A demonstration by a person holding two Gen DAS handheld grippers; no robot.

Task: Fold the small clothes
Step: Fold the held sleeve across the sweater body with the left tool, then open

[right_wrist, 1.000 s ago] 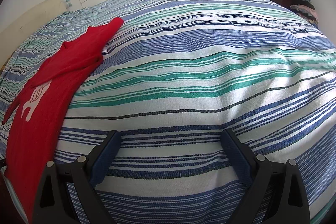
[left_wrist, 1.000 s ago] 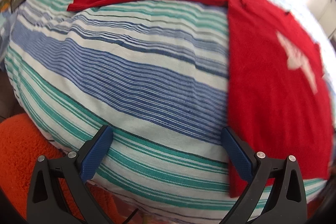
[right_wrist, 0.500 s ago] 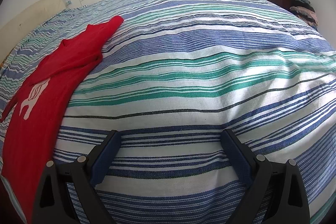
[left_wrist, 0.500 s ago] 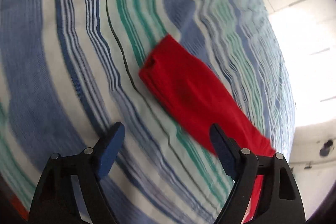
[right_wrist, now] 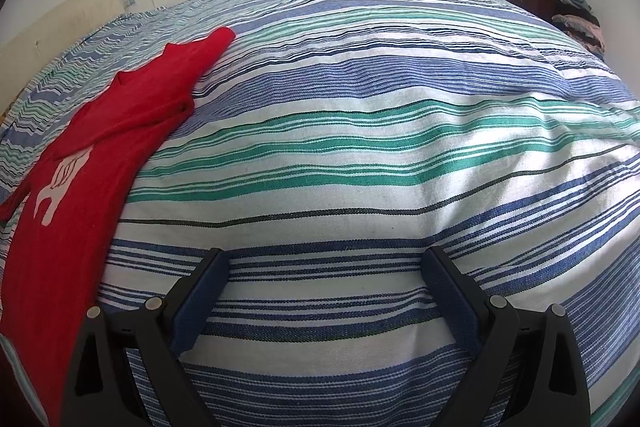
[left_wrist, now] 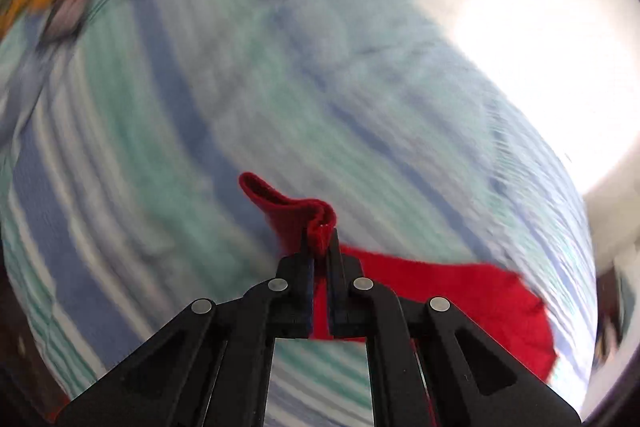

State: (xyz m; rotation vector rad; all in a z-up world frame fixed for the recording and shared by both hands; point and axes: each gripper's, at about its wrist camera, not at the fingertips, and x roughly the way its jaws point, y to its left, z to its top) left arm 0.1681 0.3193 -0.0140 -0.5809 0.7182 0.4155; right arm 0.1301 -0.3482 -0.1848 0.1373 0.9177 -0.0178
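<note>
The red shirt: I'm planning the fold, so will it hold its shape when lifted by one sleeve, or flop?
Probably floppy: the sleeve end curls over where the left gripper pinches it. The red shirt looks thin and lies flat on the striped bedcover, so likely light. It may drag and bunch rather than slide neatly.

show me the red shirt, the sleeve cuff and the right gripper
red shirt [right_wrist: 76, 211]: right wrist view, on its body below the white print
sleeve cuff [left_wrist: 276, 203]: left wrist view, on the fold above the left gripper [left_wrist: 320, 247]
right gripper [right_wrist: 324, 291]: right wrist view, midway between its open fingertips
</note>
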